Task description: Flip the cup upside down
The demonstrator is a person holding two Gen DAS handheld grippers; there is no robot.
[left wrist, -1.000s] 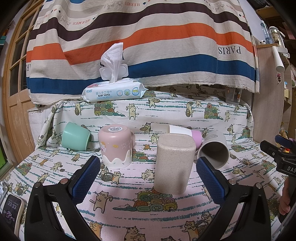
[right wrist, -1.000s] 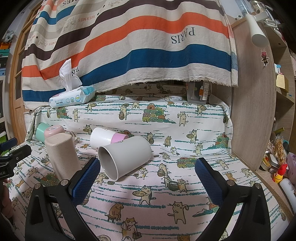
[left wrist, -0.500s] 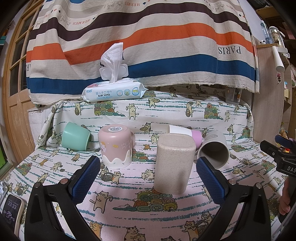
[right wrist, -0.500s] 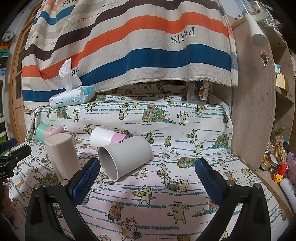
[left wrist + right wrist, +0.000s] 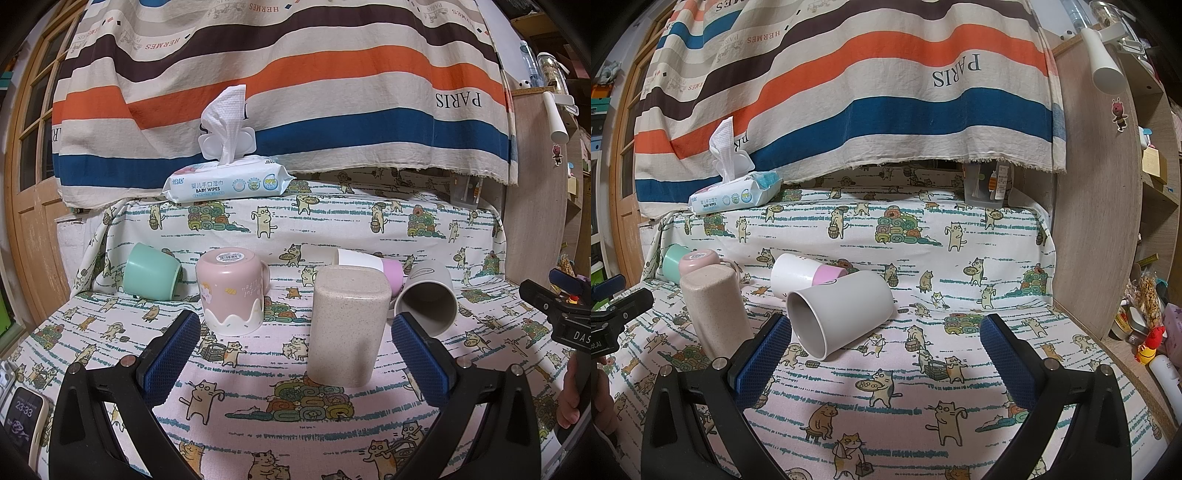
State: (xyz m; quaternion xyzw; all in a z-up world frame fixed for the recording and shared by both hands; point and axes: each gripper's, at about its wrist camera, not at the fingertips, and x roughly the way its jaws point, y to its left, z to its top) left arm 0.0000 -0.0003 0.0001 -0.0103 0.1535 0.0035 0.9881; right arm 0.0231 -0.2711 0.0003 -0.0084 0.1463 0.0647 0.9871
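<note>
A speckled beige cup point(image 5: 349, 326) point(image 5: 716, 317) stands upside down between and just beyond my open left gripper point(image 5: 295, 350). A pink mug point(image 5: 232, 291) point(image 5: 698, 258) stands upside down left of it. A grey cup point(image 5: 428, 297) point(image 5: 842, 314) lies on its side, mouth toward me, just beyond the left finger of my open right gripper point(image 5: 884, 350). A white-and-pink cup point(image 5: 365, 264) point(image 5: 801, 275) lies on its side behind it. A mint green cup point(image 5: 151, 273) point(image 5: 674, 258) lies on its side at far left. Both grippers are empty.
A cat-print cloth point(image 5: 280, 369) point(image 5: 923, 369) covers the surface. A baby wipes pack point(image 5: 229, 182) point(image 5: 735, 194) sits on the raised back ledge under a striped curtain point(image 5: 295, 92). A phone point(image 5: 22, 417) lies at lower left. A wooden shelf panel point(image 5: 1097, 221) stands right.
</note>
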